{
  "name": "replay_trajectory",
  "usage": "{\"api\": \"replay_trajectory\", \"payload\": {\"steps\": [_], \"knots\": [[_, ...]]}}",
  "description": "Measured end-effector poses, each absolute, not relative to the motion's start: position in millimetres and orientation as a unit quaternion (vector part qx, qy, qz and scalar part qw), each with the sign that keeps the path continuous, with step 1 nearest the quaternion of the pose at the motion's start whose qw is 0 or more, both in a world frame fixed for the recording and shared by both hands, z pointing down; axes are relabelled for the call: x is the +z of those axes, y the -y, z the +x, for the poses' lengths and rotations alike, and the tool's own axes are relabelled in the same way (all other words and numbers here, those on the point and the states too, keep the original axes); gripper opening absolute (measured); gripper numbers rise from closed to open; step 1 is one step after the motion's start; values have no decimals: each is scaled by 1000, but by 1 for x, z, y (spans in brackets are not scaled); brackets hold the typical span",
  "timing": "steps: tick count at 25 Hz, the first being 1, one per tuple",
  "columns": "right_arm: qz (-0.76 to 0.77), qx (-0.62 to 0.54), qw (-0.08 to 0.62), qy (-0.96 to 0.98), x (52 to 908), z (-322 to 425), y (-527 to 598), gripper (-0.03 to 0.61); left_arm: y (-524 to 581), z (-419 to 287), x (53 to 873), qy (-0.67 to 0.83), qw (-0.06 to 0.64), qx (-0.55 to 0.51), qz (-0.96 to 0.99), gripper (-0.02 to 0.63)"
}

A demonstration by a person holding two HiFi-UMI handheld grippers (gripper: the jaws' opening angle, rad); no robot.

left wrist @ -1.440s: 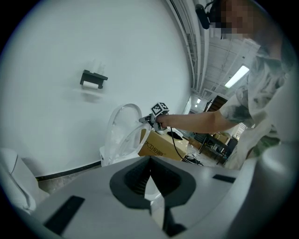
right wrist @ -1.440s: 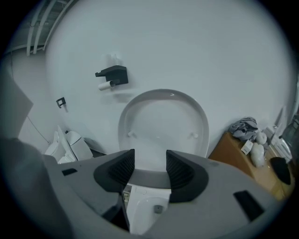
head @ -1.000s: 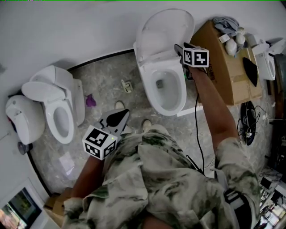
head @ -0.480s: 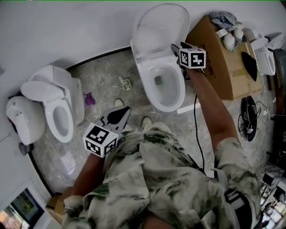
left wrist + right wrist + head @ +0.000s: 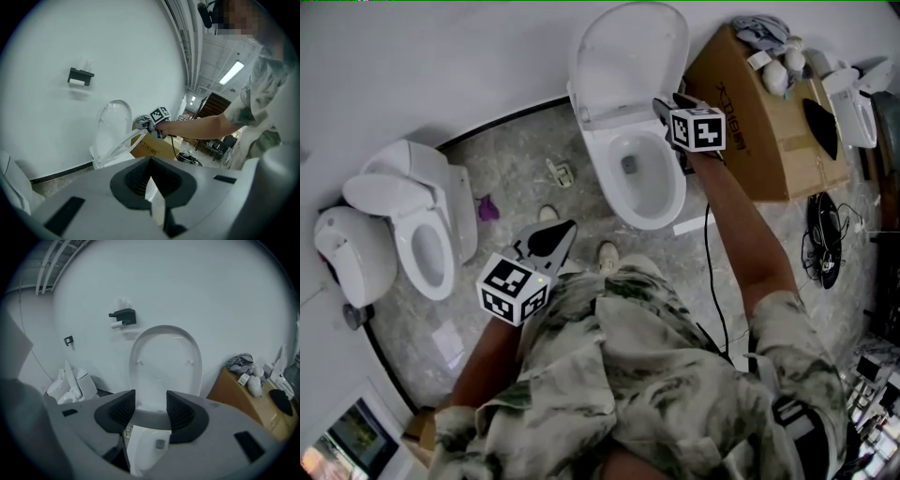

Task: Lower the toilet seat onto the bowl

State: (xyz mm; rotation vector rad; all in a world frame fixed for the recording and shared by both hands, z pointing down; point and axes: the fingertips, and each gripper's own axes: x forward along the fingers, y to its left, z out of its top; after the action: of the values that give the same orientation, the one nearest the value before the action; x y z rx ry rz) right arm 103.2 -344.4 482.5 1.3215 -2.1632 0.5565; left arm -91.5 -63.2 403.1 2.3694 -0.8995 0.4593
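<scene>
A white toilet stands against the wall with its lid [image 5: 628, 52] upright and its bowl [image 5: 645, 183] open. In the left gripper view the toilet seat [image 5: 121, 144] slants about halfway down from the hinge to my right gripper [image 5: 146, 123], which holds its front right edge. My right gripper [image 5: 664, 108] hangs over the bowl's right rim, its jaws closed on a grey strip of seat [image 5: 151, 419] with the lid [image 5: 165, 362] behind. My left gripper [image 5: 551, 240] is shut and holds nothing, low near my waist, and points towards the toilet [image 5: 151, 176].
A second toilet [image 5: 427, 253] stands at the left. A cardboard box [image 5: 759, 122] with cloth and soft toys on top sits right of the bowl, and cables [image 5: 820, 244] lie beyond it. Small debris [image 5: 555, 172] lies on the floor. A black paper holder [image 5: 123, 317] is fixed to the wall.
The head view has drifted a little, so the toilet sits higher and further left. My right gripper stays at the seat's right edge. The left gripper has barely moved.
</scene>
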Motion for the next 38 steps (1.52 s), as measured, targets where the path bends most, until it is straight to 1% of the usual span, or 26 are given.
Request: {"api": "replay_trajectory", "payload": {"steps": [11, 22, 32, 38], "knots": [[475, 210, 268, 812, 497, 117, 309, 224, 47, -65, 400, 333, 268, 181, 886, 23], [465, 208, 260, 820, 511, 125, 284, 219, 20, -53, 407, 357, 295, 179, 868, 22], [468, 193, 279, 816, 522, 127, 262, 209, 7, -60, 405, 343, 289, 187, 874, 21], [477, 183, 284, 811, 527, 131, 255, 215, 2, -65, 407, 336, 289, 191, 876, 23]]}}
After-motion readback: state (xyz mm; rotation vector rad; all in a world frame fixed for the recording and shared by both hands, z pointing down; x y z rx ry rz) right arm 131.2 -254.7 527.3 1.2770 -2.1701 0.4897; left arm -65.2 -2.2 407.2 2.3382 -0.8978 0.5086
